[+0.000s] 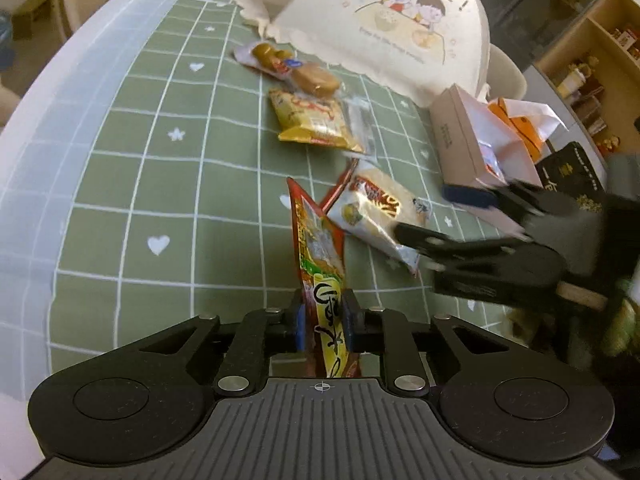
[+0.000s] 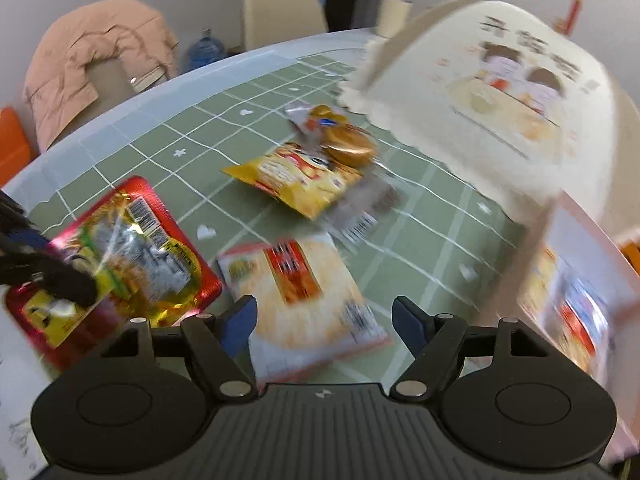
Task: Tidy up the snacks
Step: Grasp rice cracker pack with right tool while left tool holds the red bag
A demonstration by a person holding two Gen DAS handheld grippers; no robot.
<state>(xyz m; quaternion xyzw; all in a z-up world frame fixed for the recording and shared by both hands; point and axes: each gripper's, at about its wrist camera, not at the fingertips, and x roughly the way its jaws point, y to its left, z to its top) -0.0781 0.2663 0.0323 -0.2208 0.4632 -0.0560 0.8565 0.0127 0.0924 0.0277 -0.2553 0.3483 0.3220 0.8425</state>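
Black gripper (image 1: 323, 320) linkages, blue pads (image 2: 240, 322), silver rivets.

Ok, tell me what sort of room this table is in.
Most likely a home dining room. A round table under a green grid tablecloth holds a cloth food cover printed with cartoon children eating. Beige chairs stand around it, one draped with a pink jacket, and wooden shelves hold jars and packets.

Your left wrist camera looks forward low over the green grid-patterned tablecloth (image 1: 132, 184), your right wrist camera looks leftward and close above it, and both share the yellow crinkled snack packet (image 1: 312, 120) (image 2: 296, 180).
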